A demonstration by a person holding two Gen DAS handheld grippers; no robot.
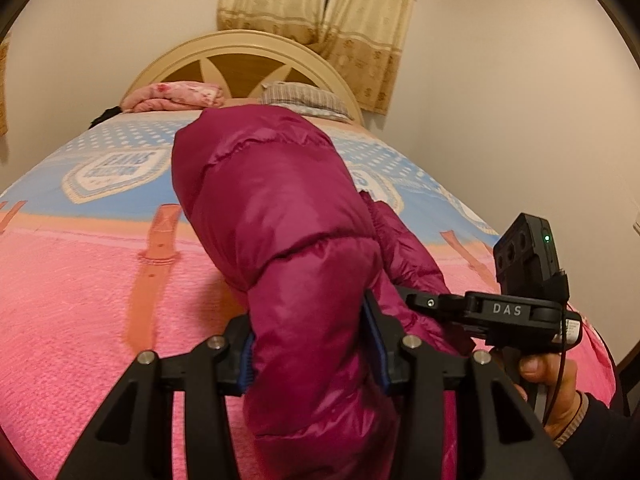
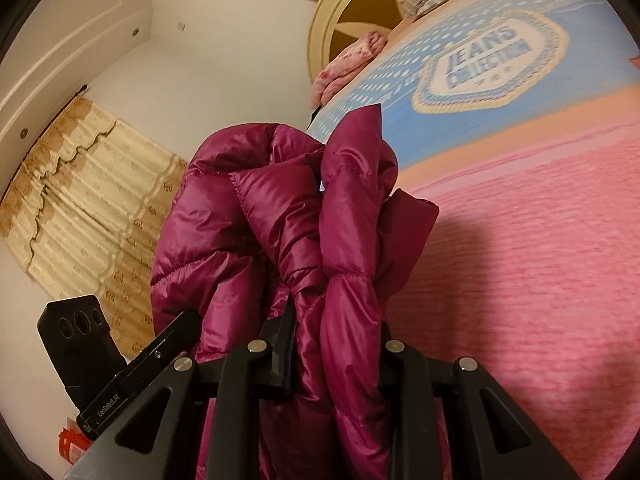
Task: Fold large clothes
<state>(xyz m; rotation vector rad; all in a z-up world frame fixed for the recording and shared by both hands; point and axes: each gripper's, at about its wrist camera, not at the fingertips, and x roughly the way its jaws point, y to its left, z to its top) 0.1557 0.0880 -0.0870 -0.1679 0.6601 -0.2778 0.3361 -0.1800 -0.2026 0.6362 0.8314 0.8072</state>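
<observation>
A magenta puffer jacket (image 1: 272, 208) hangs lifted over the bed, bunched into a thick roll. My left gripper (image 1: 312, 348) is shut on a fat fold of it, blue pads pressing both sides. Just to its right, the right gripper (image 1: 424, 304) shows as a black body held by a hand (image 1: 556, 384), its tips buried in the jacket's other side. In the right wrist view the jacket (image 2: 280, 216) fills the middle, and my right gripper (image 2: 336, 344) is shut on a gathered fold. The left gripper's body (image 2: 120, 364) shows at lower left there.
The bed carries a pink and blue cover (image 1: 80, 280) with a jeans badge print. At its head are a folded pink floral blanket (image 1: 176, 96), a striped pillow (image 1: 304, 98) and an arched headboard (image 1: 240, 46). Yellow curtains (image 1: 344, 12) hang behind.
</observation>
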